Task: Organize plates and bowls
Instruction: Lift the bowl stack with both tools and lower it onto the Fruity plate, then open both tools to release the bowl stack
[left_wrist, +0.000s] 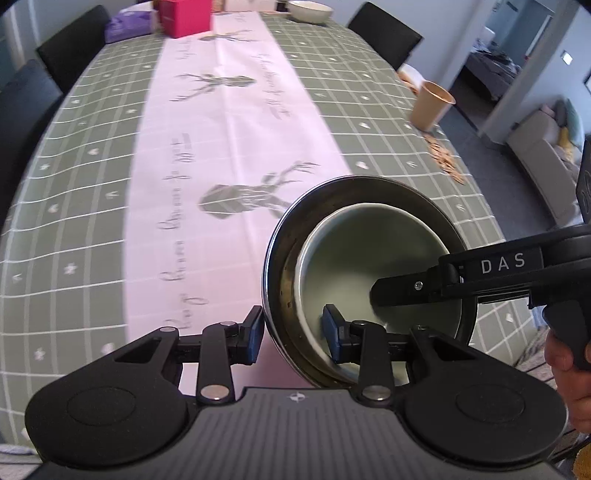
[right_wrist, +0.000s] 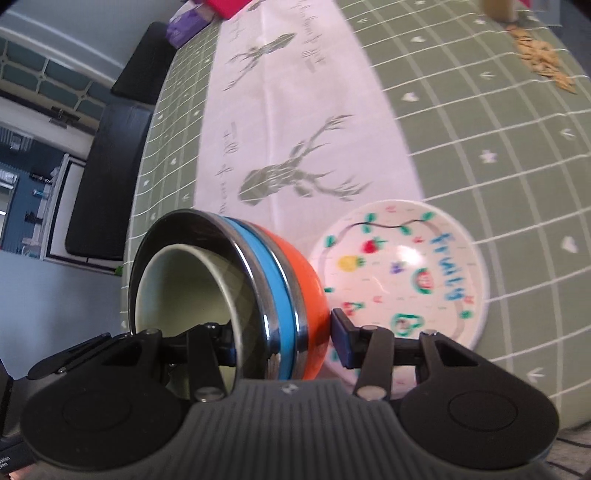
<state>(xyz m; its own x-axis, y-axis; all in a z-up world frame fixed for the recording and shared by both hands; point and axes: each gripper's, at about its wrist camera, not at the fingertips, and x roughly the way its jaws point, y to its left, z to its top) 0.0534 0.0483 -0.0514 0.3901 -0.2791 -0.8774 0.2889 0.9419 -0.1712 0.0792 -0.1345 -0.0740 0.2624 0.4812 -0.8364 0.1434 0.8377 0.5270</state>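
Step in hand: stacking, with nested bowls carried toward the plate.

Steel bowl (right_wrist: 291, 291), orange outside with a blue band, tipped on its side and lifted off the desk (left_wrist: 92, 155). Pale bowl (right_wrist: 192, 291) nested inside, slid toward the lower rim.

Left tool (left_wrist: 293, 334): fingers astride the steel rim, one pad outside, one inside against the pale bowl; apparently clamped on the rim, though blur hides true contact.

Right tool (right_wrist: 284, 343): one finger inside the bowls, the other (right_wrist: 341, 341) against the orange wall; gripping the same wall from the opposite side. Seen from the left camera as the black arm (left_wrist: 461, 280) reaching into the pale bowl.

Fruit plate (right_wrist: 402, 277) flat on the desk, just beside the orange wall, partly under the right tool. White bowl (left_wrist: 309, 10) at the far end, well apart. Tan cup (left_wrist: 430, 105) near the right edge, beside scattered crumbs (left_wrist: 443, 157).

Next, probably: level the bowls upright, centre over the plate, lower gently, then part both tools. Risk: pale bowl sliding out while tipped.
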